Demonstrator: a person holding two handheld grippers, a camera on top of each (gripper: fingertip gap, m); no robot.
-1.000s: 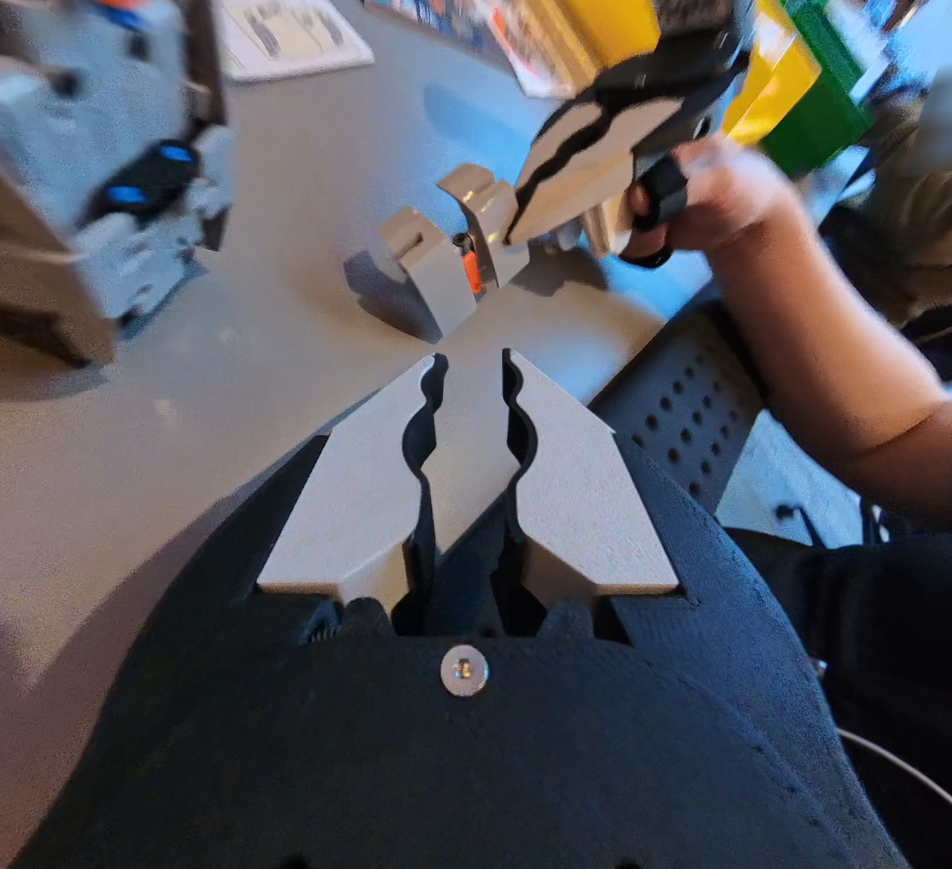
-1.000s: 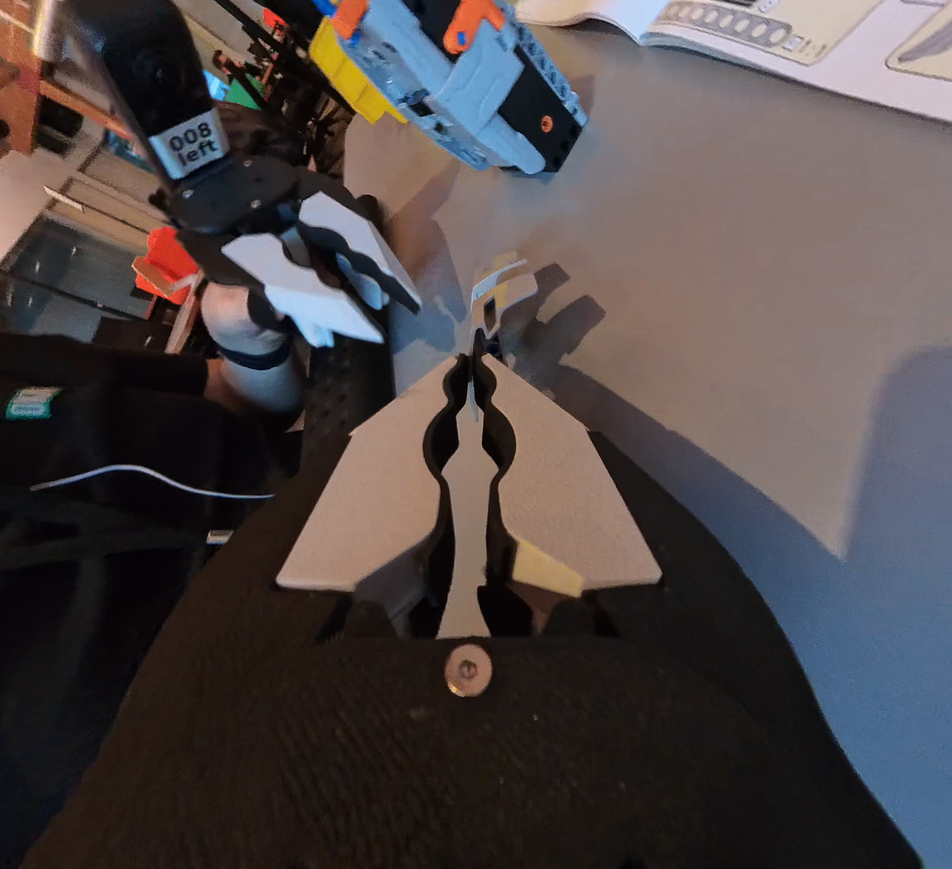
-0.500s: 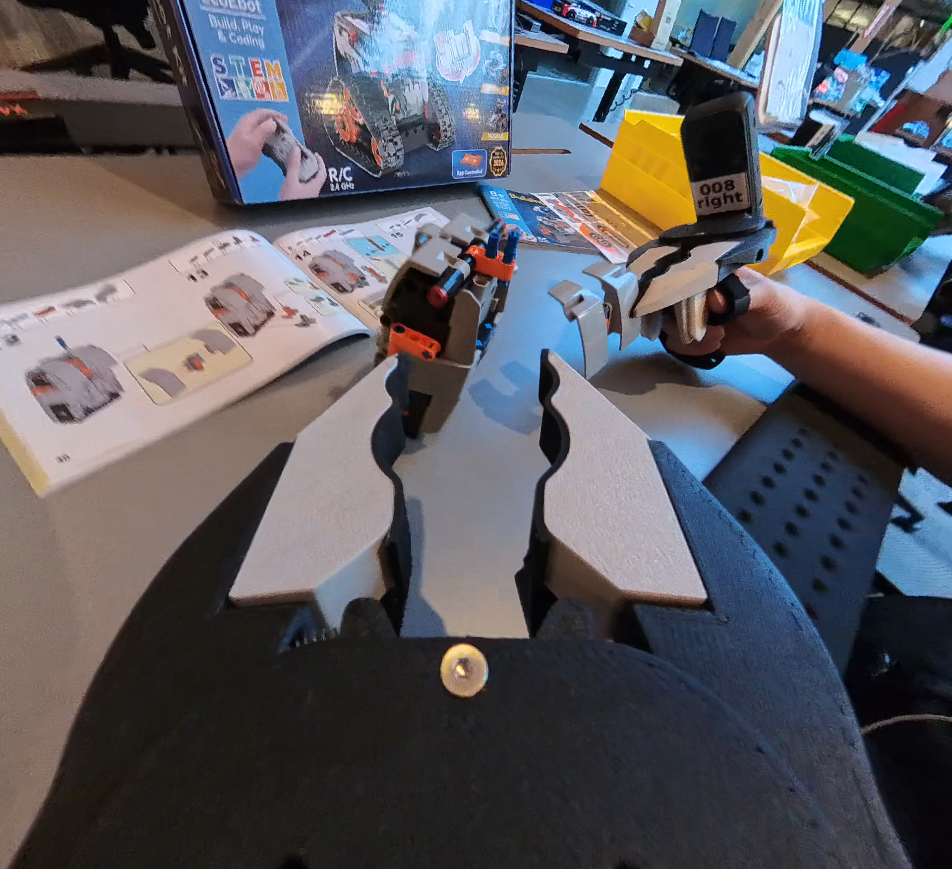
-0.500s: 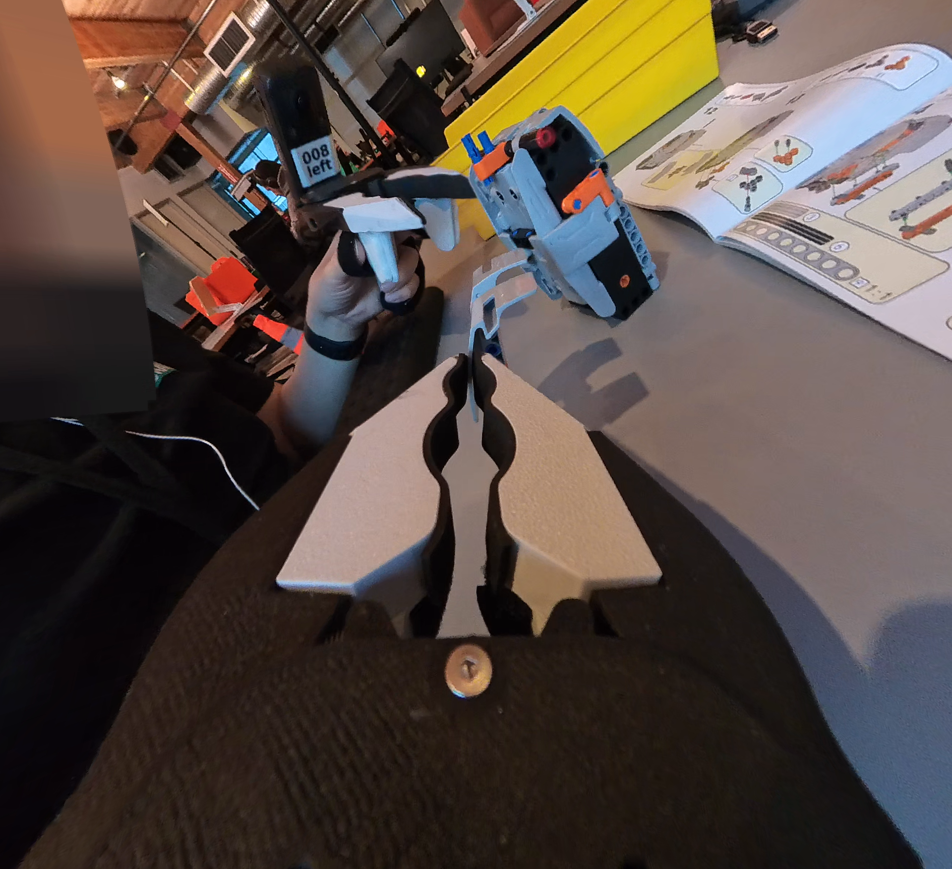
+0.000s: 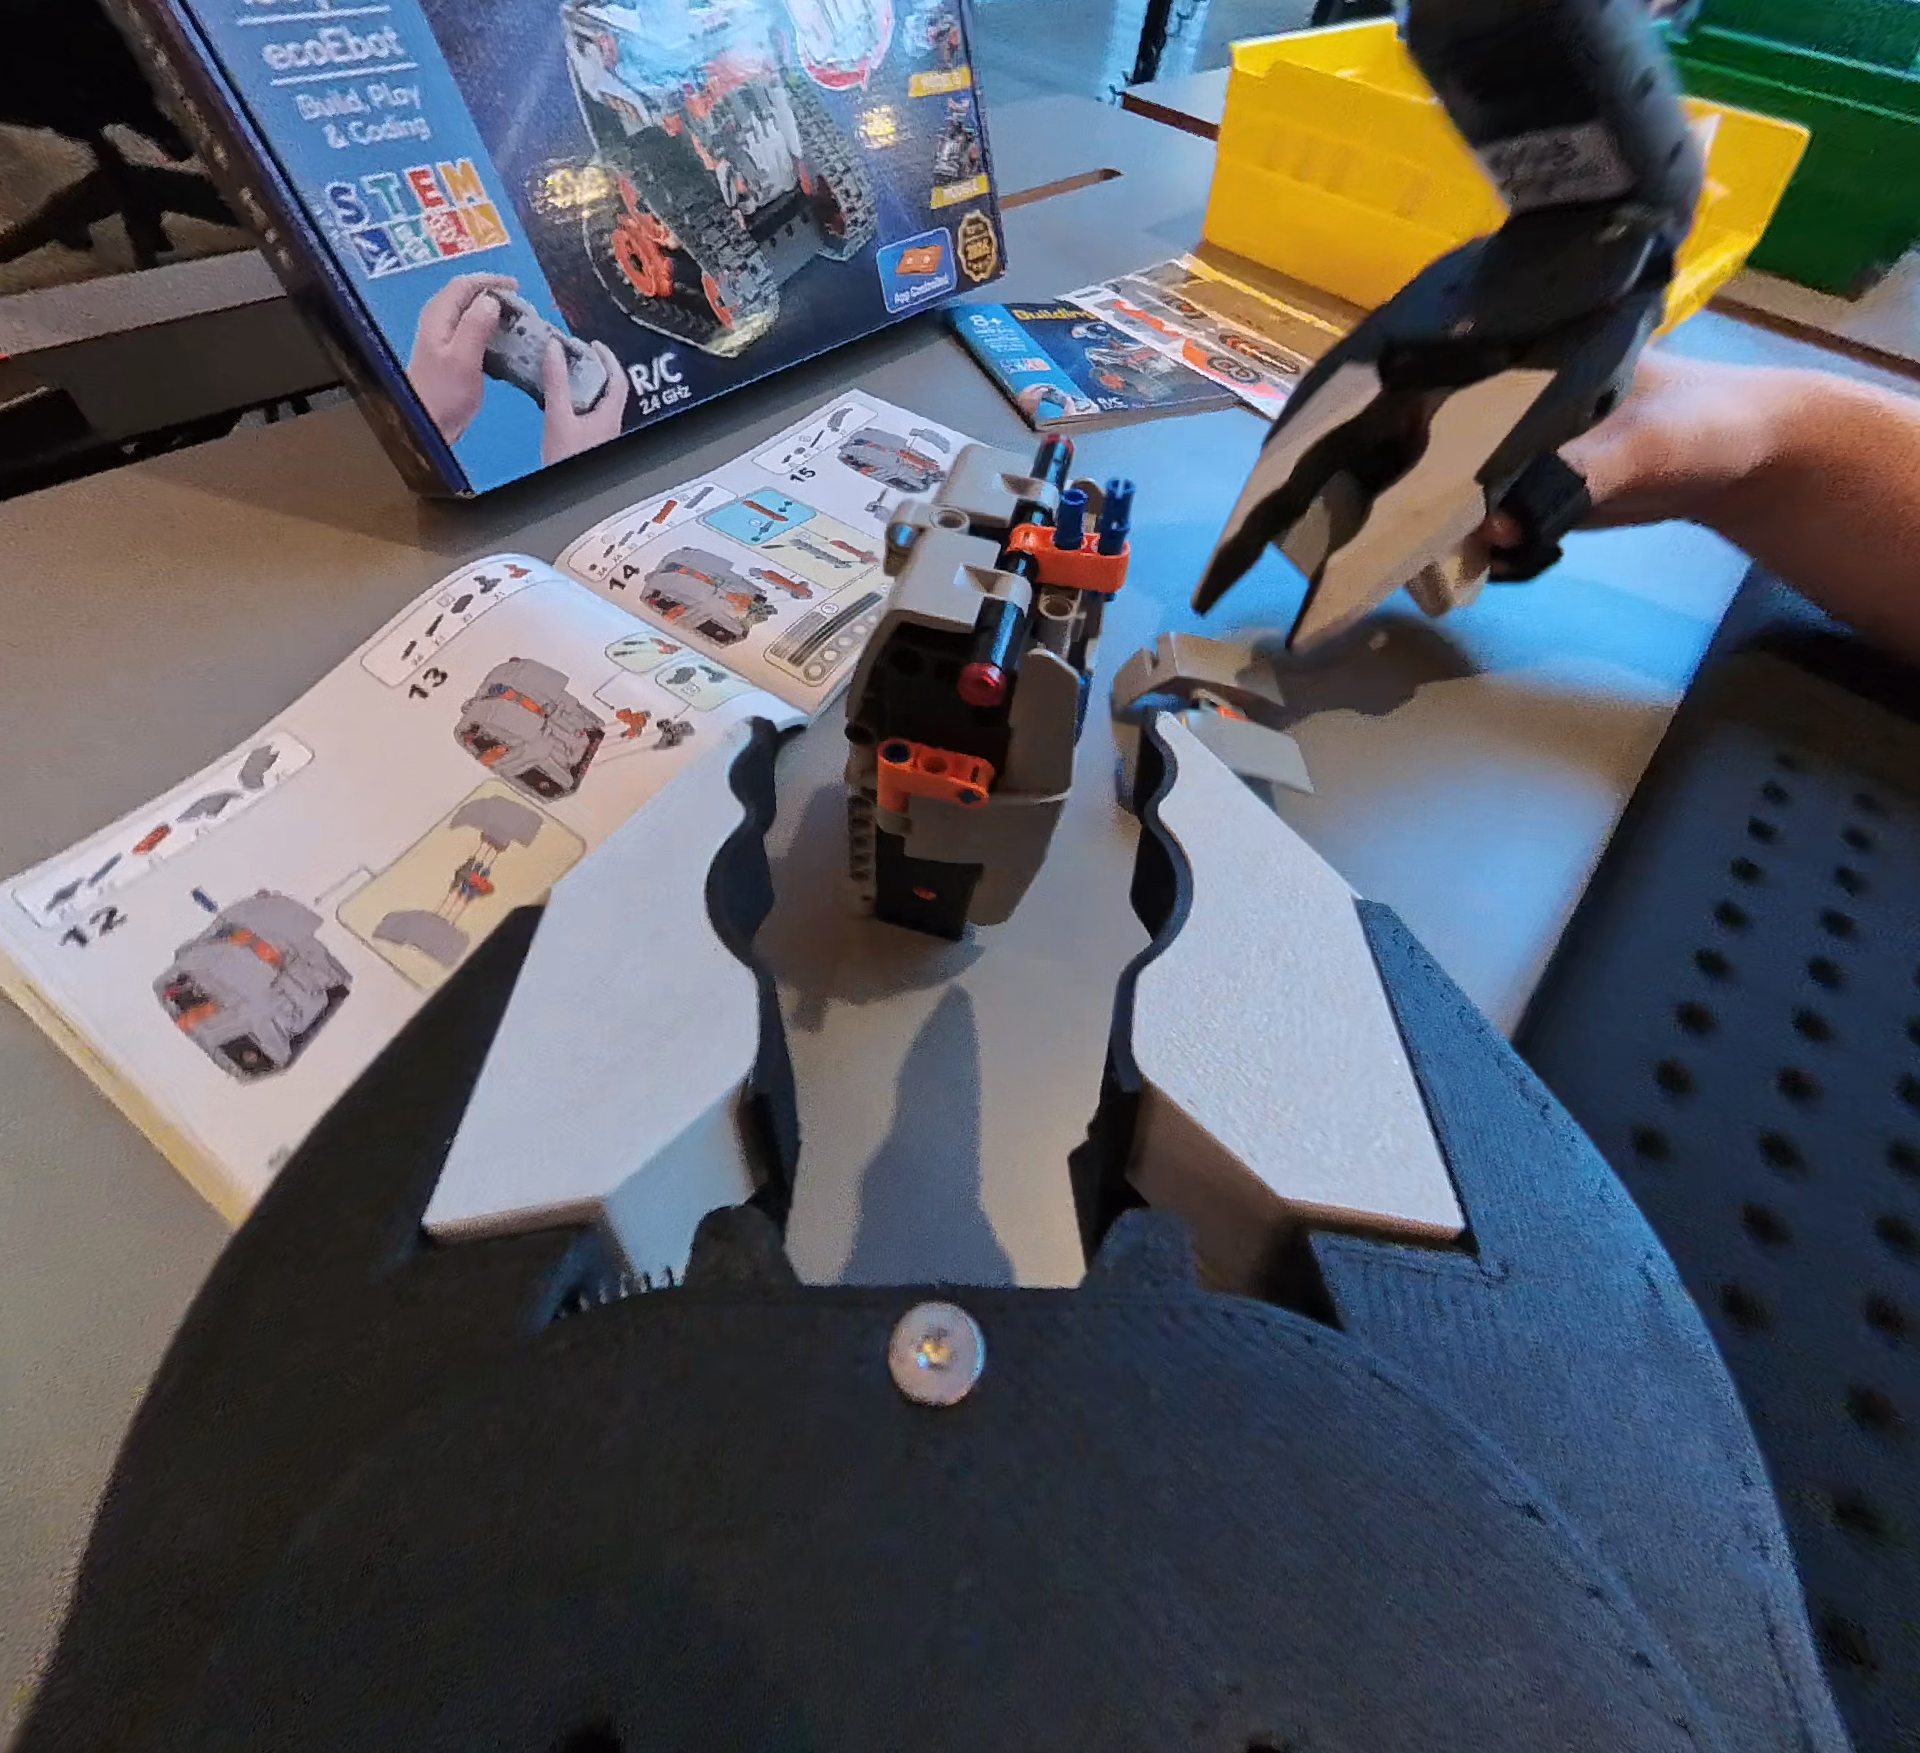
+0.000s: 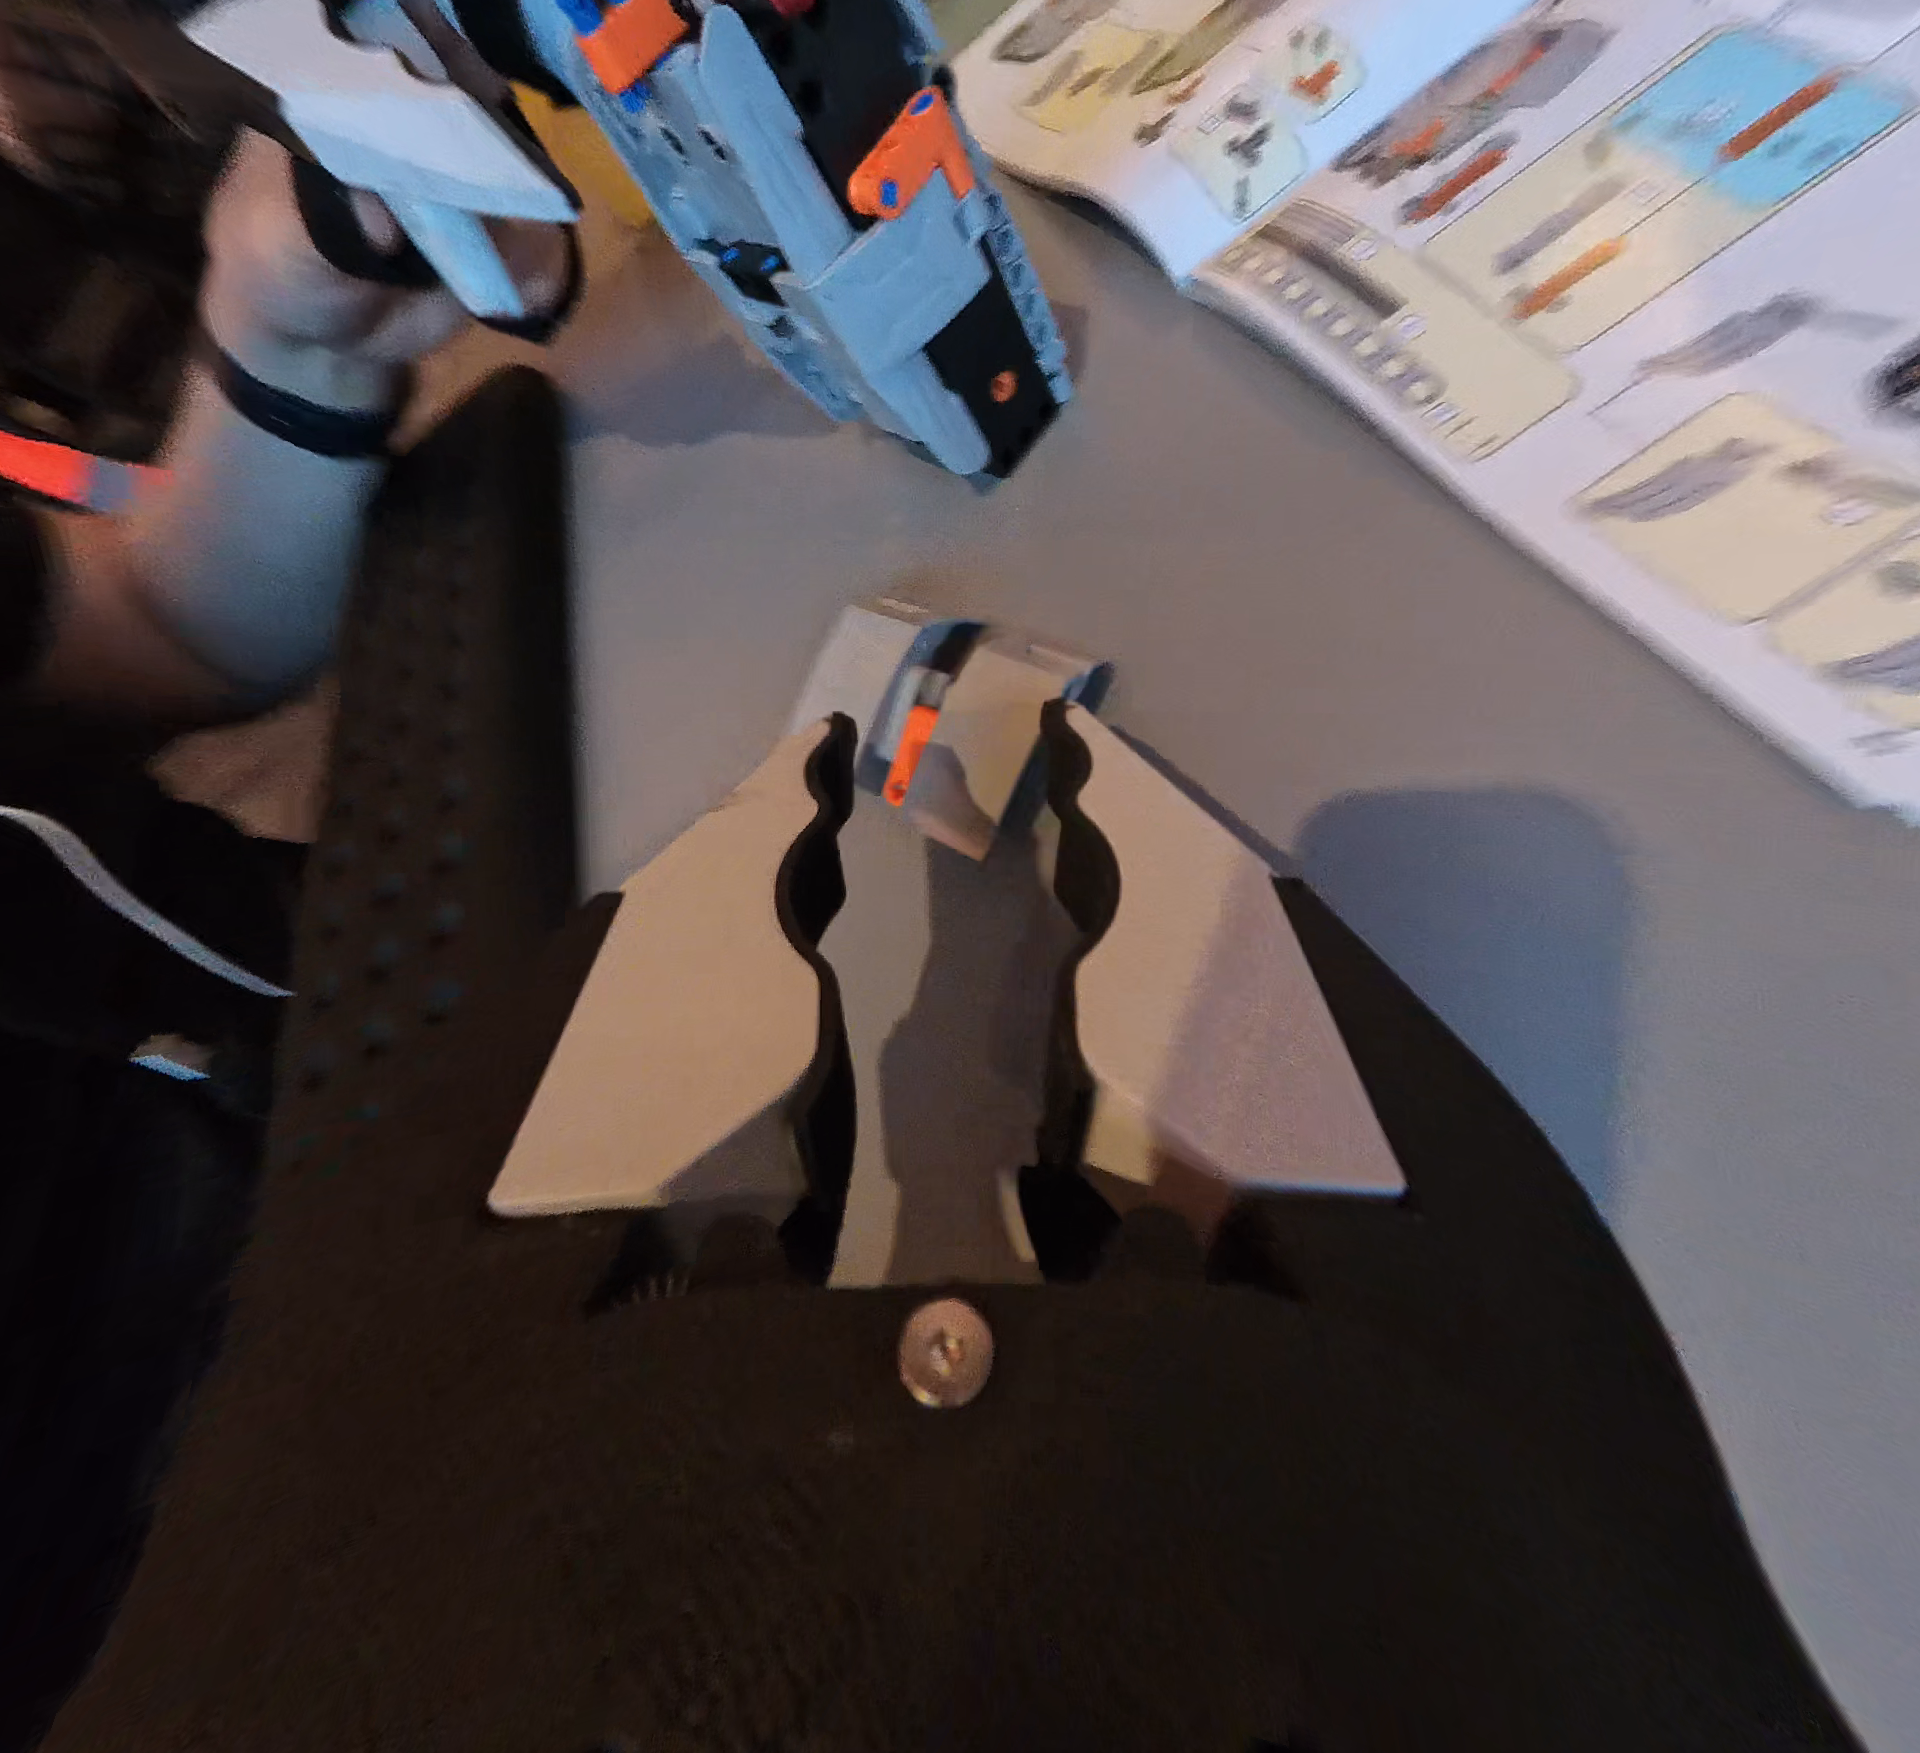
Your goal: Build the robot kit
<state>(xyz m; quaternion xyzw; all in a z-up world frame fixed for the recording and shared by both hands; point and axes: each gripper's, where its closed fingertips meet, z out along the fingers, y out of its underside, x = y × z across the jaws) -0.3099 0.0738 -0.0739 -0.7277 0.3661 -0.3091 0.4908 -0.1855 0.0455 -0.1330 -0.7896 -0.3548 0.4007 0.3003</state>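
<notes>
A grey, black and orange brick-built block (image 5: 971,727) stands upright on the grey table (image 5: 1455,830). My left gripper (image 5: 951,742) is open, its fingers on either side of the block's base without touching it. A small grey panel piece with an orange pin (image 6: 940,737) lies flat on the table. My right gripper (image 6: 945,727) is open just above it. The piece (image 5: 1205,695) also shows in the left wrist view, under the right gripper (image 5: 1257,612). The block (image 6: 821,176) and the left gripper (image 6: 416,134) show in the right wrist view, far left.
An open instruction booklet (image 5: 436,768) lies left of the block. A blue toy box (image 5: 582,134) stands behind it. A thin booklet (image 5: 1122,363) and a yellow bin (image 5: 1340,165) are at the back right, with a green bin (image 5: 1808,114) beyond. A black perforated chair (image 5: 1745,976) is at the table edge.
My right gripper lowered, opened and let go of the grey panel piece, which now lies on the table. My left gripper moved forward and opened wider around the block.
</notes>
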